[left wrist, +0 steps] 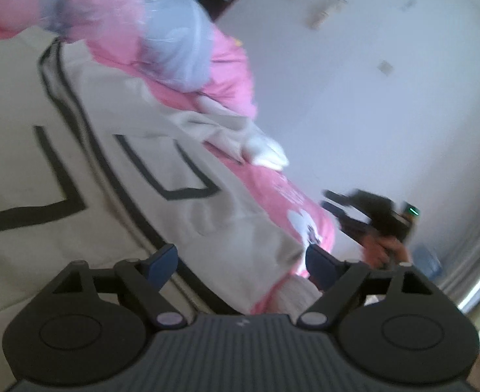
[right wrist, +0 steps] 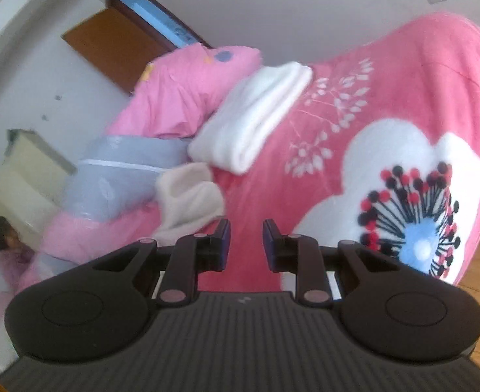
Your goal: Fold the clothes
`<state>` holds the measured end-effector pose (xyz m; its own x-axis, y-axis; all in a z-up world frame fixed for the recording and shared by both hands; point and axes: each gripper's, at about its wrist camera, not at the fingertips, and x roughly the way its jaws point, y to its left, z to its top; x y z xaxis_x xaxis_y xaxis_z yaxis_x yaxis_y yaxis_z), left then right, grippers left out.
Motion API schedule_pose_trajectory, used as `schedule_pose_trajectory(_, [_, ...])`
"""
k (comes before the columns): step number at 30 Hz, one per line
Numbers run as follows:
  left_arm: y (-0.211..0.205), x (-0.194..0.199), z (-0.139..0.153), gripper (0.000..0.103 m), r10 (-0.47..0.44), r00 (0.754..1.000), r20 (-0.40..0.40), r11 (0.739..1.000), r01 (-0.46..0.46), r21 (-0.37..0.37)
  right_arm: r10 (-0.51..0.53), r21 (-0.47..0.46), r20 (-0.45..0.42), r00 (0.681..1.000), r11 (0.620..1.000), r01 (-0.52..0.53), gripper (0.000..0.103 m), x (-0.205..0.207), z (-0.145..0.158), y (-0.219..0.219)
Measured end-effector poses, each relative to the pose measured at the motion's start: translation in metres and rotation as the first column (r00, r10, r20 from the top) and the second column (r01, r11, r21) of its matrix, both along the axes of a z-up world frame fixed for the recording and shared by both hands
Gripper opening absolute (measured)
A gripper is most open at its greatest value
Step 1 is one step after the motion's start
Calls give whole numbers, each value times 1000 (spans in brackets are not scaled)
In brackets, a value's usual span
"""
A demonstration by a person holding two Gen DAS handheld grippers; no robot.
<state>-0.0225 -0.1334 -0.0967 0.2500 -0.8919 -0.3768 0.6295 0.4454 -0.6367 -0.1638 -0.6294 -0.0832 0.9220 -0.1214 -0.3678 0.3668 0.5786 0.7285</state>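
Working over the bed [right wrist: 403,75], we have the cream sweatshirt [left wrist: 86,215] with its dark lettering spread on the pink blanket [right wrist: 354,104], and it fills most of the left wrist view. Our left claw [left wrist: 240,258] is spread wide and grasps nothing, poised just above the garment's lower edge near the dark stripe. Our right claw [right wrist: 246,245] is also parted and empty, and its view shows a cream sleeve or cuff [right wrist: 187,196] bunched beside a folded white towel [right wrist: 253,117] and the pink pillow [right wrist: 187,94]. Whether that sleeve was already folded in or awaits folding, we cannot tell from here. To fold well, we judge each claw should pinch a single layer of cloth at a seam or corner, not a bunch, and both should lift evenly so the fabric stays taut. The blur in the left view suggests speed; a slower approach would help us land on the edge cleanly.
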Motion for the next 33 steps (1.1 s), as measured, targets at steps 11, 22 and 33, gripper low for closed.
schedule_pose_trajectory(11, [-24, 12, -14, 36, 62, 998, 17, 982, -64, 179, 378, -42, -39, 925, 924, -379, 24, -24, 3, 105])
schedule_pose_trajectory(22, [-27, 21, -10, 28, 71, 997, 9, 979, -72, 191, 440, -57, -171, 882, 889, -454, 24, -15, -10, 129])
schedule_pose_trajectory(33, [-37, 14, -5, 35, 59, 998, 37, 977, -66, 203, 418, -2, -169, 893, 905, -424, 24, -7, -29, 127])
